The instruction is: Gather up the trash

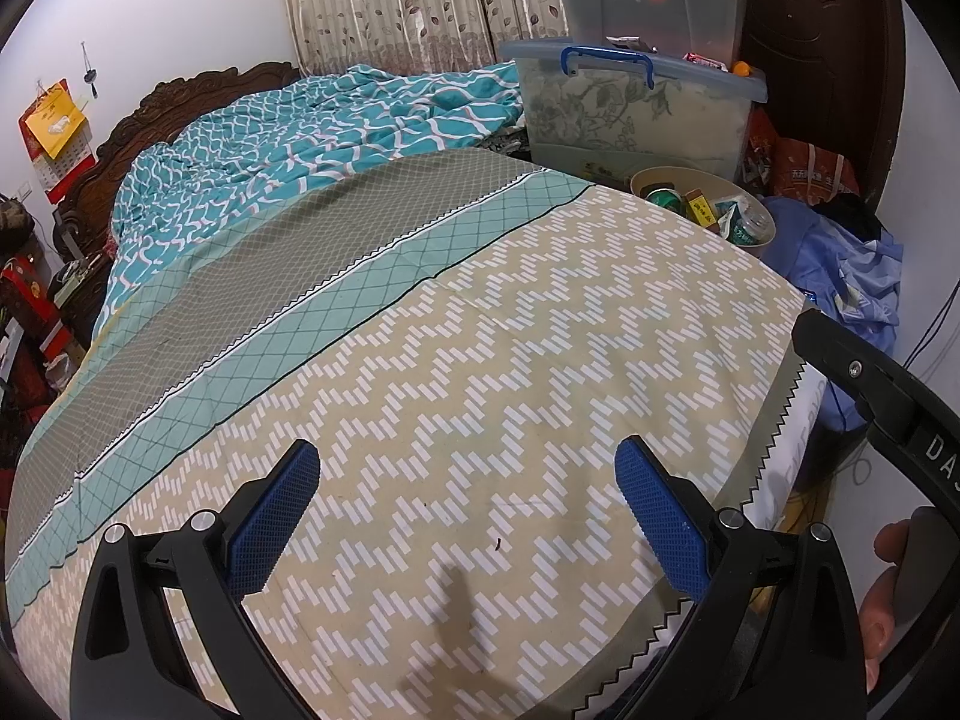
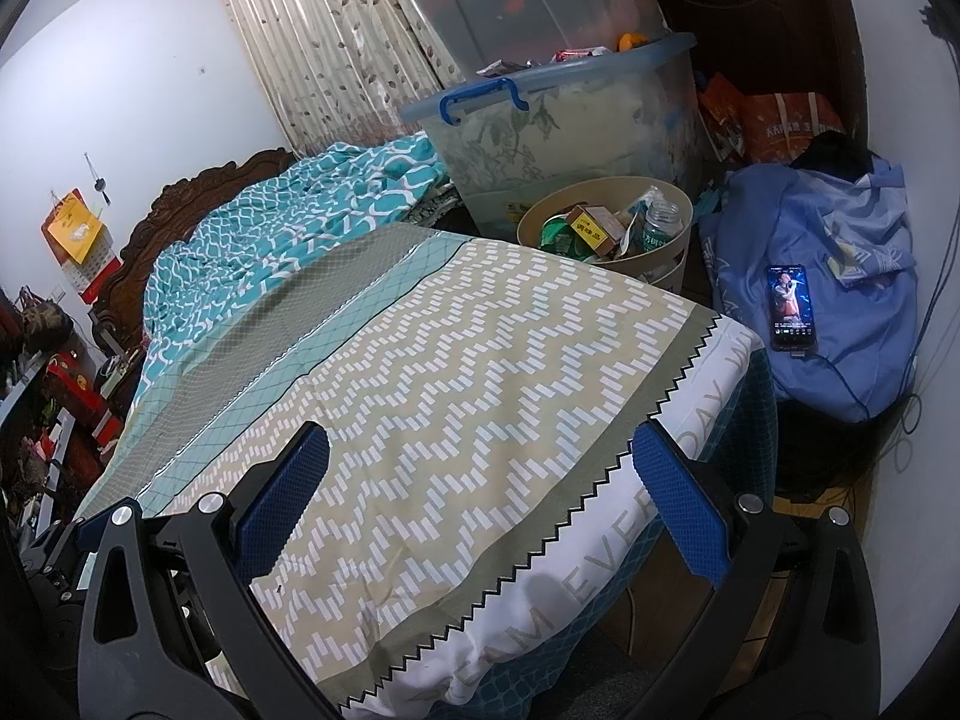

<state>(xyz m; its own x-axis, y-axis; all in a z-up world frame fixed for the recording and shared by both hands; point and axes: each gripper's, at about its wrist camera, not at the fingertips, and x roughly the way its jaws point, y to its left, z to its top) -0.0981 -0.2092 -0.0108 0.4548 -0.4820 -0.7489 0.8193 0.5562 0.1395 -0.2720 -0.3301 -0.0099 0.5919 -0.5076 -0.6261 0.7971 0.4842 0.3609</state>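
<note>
A round beige trash bin [image 1: 762,249] stands beside the far right corner of the bed; it also shows in the right wrist view [image 2: 672,252]. It holds several pieces of trash: a yellow box [image 2: 585,227], a clear plastic bottle [image 2: 660,222] and green wrappers [image 2: 555,237]. My left gripper [image 1: 468,498] is open and empty above the patterned bedsheet [image 1: 480,360]. My right gripper [image 2: 480,480] is open and empty above the bed's near right corner. Part of the right gripper's body [image 1: 888,396] shows at the right edge of the left wrist view.
A rumpled teal quilt [image 1: 300,144] lies at the head of the bed. Clear storage boxes [image 2: 552,120] are stacked behind the bin. A lit phone [image 2: 792,306] lies on a blue cloth pile [image 2: 840,330] at the right. Cluttered shelves [image 2: 60,408] stand at the left.
</note>
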